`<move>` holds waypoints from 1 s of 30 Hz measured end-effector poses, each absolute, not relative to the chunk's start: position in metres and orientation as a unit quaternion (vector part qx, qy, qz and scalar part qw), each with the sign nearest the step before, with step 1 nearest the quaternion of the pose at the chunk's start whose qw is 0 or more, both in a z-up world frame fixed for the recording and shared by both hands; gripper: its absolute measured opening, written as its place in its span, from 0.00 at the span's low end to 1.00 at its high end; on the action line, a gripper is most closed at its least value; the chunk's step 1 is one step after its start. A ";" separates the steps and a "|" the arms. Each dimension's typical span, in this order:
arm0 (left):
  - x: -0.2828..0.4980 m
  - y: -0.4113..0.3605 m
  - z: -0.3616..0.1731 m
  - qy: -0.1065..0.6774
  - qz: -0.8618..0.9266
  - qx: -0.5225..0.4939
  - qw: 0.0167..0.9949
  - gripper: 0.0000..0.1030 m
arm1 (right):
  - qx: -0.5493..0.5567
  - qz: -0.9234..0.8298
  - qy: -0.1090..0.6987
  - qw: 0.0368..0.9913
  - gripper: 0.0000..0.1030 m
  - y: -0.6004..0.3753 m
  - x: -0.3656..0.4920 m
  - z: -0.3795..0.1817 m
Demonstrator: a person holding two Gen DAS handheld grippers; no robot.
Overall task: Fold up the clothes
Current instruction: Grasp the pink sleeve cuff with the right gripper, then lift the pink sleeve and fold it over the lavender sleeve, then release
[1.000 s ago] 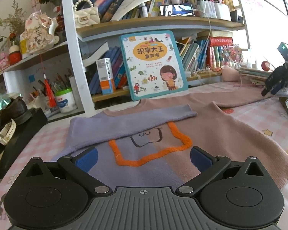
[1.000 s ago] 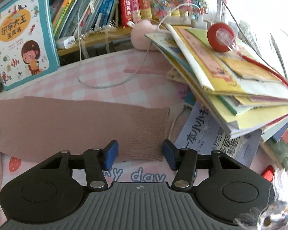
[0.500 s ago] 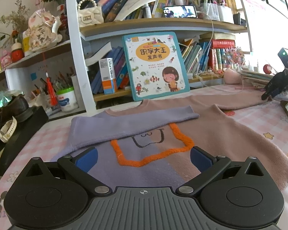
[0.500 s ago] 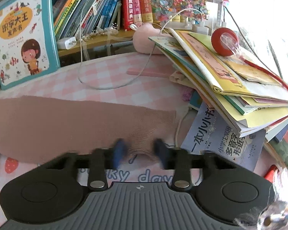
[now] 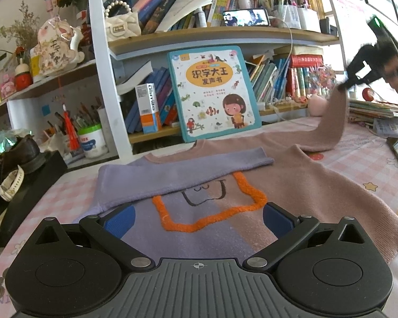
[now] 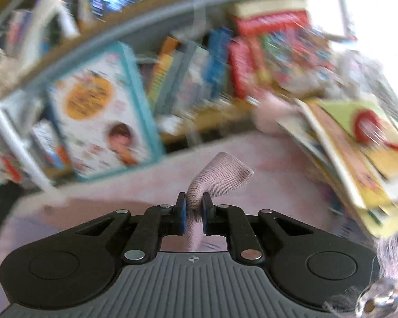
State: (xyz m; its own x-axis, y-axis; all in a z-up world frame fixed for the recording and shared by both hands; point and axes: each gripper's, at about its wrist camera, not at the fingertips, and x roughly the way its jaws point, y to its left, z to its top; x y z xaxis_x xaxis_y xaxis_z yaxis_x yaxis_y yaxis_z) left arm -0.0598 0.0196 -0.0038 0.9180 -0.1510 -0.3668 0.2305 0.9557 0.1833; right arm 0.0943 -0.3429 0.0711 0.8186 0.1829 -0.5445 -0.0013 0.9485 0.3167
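Pinching pink sleeve cuff (image 6: 217, 177), right gripper (image 6: 193, 212) has just closed its jaws on the knit, cuff raised off table | left gripper (image 5: 197, 217) jaws wide, holding nothing, over sweater (image 5: 291, 185) hem | sweater flat on checked tablecloth (image 5: 66, 198); purple sleeve (image 5: 177, 175) folded across chest; pink sleeve rises toward 2 o'clock.

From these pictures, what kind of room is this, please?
Probably a child's study corner at home: crowded bookshelves, a children's picture book leaning on them, and a sweater spread on a pink checked tablecloth.
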 end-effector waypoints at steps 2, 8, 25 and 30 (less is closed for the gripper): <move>-0.060 0.019 -0.004 0.176 -0.097 0.113 0.973 1.00 | 0.156 0.082 0.282 0.943 0.10 -0.322 0.098 0.091; -0.062 0.017 -0.004 0.171 -0.096 0.120 0.973 1.00 | 0.139 0.171 0.248 0.943 0.10 -0.244 0.114 0.137; -0.060 0.020 -0.004 0.176 -0.092 0.113 0.973 1.00 | 0.063 0.307 0.267 0.911 0.10 -0.043 0.144 0.129; -0.059 0.023 -0.003 0.176 -0.089 0.104 0.975 1.00 | 0.038 0.302 0.303 0.903 0.10 -0.023 0.153 0.101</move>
